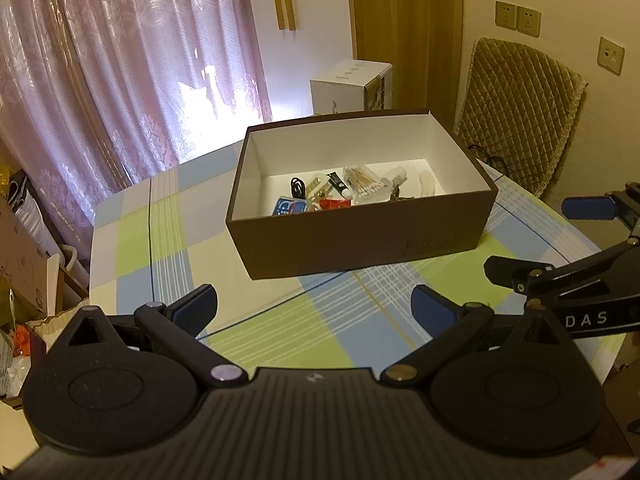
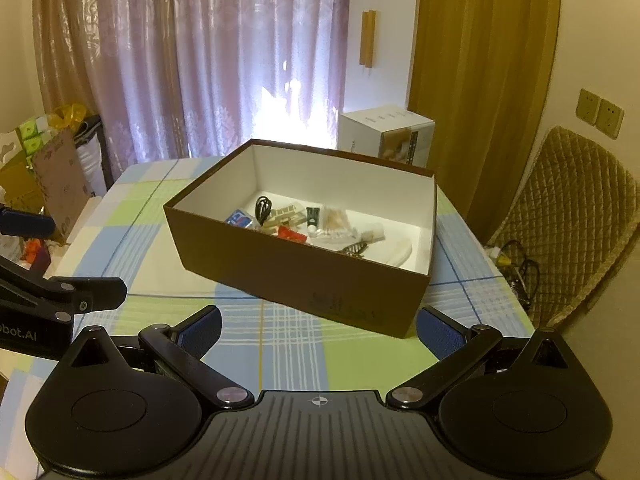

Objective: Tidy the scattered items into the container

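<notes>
Above the counter [image 1: 168, 240], both tongs, left [image 1: 314, 312] and right [image 2: 318, 330], spread and empty, clear of brown box [image 1: 360, 240] since items [image 2: 312, 224] already inside.

The brown box [image 1: 360, 236], open-topped with white inner walls, sits at the centre of the frame in both views. The small items [image 1: 340, 194] (a black cable coil, cotton swabs, a red packet, a blue-and-white pack) lie clustered on its floor.
</notes>
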`<state>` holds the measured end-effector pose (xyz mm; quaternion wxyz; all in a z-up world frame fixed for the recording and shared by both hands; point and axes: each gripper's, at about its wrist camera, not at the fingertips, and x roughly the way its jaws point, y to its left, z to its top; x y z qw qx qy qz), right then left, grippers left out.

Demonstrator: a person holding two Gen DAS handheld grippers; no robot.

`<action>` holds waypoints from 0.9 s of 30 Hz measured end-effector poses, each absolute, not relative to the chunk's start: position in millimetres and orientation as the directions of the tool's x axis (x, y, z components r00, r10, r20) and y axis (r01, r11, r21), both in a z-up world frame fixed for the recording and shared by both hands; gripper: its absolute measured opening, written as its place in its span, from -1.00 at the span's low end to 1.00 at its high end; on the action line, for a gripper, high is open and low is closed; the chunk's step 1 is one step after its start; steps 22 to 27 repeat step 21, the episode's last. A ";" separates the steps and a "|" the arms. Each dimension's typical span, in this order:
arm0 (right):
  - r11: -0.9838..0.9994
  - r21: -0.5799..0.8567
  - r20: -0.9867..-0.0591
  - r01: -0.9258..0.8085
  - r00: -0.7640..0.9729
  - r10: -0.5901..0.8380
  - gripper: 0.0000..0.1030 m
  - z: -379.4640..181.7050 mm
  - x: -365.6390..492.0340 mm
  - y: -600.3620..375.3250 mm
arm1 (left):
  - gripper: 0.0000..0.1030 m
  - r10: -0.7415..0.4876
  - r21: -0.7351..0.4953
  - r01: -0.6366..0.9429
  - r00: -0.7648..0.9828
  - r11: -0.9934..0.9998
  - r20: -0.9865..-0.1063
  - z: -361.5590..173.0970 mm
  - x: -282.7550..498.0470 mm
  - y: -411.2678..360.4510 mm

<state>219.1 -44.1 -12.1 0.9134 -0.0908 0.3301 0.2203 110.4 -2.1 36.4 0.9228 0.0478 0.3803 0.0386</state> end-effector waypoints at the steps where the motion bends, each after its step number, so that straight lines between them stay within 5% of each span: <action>1: 0.886 -0.024 -0.642 -0.463 0.687 0.341 0.96 -12.3 217.1 -44.1 | 0.97 0.107 0.117 -0.035 0.708 0.993 -0.698 36.0 108.4 -2.3; 27: 0.888 -0.053 -0.632 -0.456 0.704 0.324 0.96 -15.9 196.2 -41.8 | 0.97 0.102 0.114 -0.031 0.713 0.993 -0.693 31.5 89.4 -3.5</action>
